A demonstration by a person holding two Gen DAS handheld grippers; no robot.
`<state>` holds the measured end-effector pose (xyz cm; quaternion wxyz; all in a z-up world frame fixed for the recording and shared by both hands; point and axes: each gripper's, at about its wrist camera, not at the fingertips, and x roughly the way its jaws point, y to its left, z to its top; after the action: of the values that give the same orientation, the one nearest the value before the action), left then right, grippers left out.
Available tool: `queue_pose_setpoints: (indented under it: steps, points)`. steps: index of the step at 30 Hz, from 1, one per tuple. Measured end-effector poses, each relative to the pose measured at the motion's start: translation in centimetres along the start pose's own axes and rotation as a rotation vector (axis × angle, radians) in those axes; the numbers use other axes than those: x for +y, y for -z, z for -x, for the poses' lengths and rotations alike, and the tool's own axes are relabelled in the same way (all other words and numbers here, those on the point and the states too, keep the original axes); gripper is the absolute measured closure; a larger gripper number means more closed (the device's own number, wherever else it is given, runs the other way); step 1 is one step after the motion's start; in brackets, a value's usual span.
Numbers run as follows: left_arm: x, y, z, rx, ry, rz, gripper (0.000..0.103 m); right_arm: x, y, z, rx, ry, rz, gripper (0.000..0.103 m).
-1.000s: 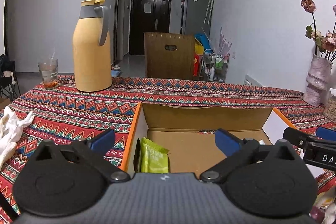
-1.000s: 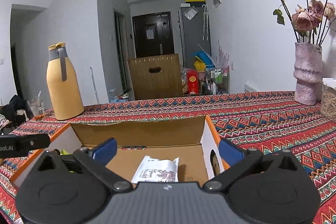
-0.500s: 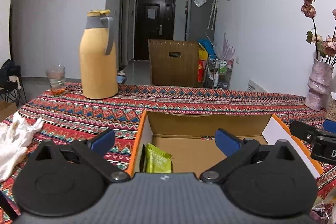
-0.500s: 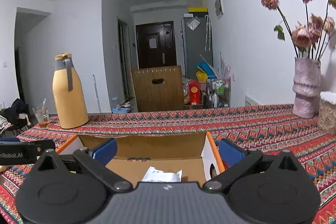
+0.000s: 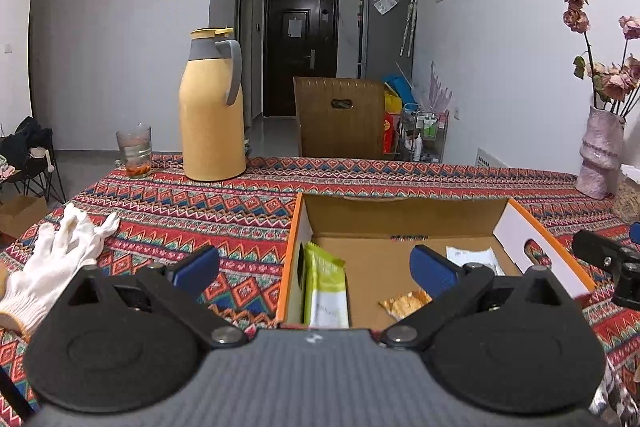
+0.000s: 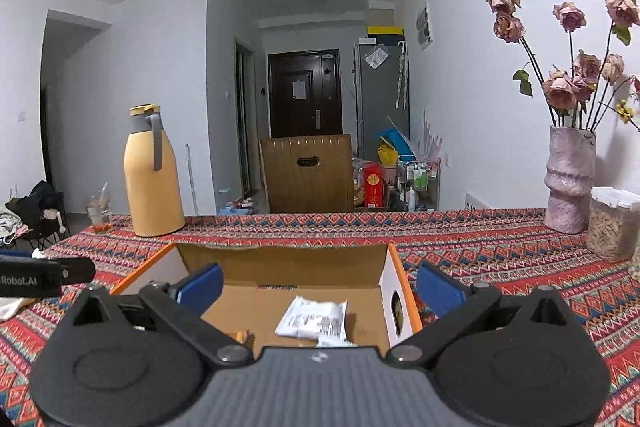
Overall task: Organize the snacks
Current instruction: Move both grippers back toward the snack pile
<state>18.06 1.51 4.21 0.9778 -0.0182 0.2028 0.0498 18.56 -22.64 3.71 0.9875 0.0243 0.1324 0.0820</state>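
Both your left hand-held gripper (image 5: pixel 314 261) and right hand-held gripper (image 6: pixel 318 285) are wide open and empty, so you might bump the box (image 5: pixel 400 213) wall just ahead.

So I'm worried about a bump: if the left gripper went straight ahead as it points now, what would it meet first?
Probably the cardboard box: the open left gripper points over its left wall, toward the green snack packet inside. Depth is unclear, so it may pass above.
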Motion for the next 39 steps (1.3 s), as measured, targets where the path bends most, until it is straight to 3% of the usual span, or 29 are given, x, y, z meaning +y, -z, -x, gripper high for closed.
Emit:
queue_pose_setpoints:
  steps: [19, 34, 39]
  points:
    - [0.8, 5.2, 4.7, 0.031, 0.034, -0.019, 0.000, -1.1, 6.0, 6.3, 0.092, 0.038, -0.022, 0.000]
    - [0.1, 8.9, 5.9, 0.065, 0.060, -0.044, 0.000, -3.2, 10.5, 8.6, 0.203, 0.076, -0.022, 0.000]
    - [0.6, 9.4, 6.1, 0.071, 0.060, -0.025, 0.000, -2.8, 11.0, 8.8, 0.204, 0.094, 0.010, 0.002]
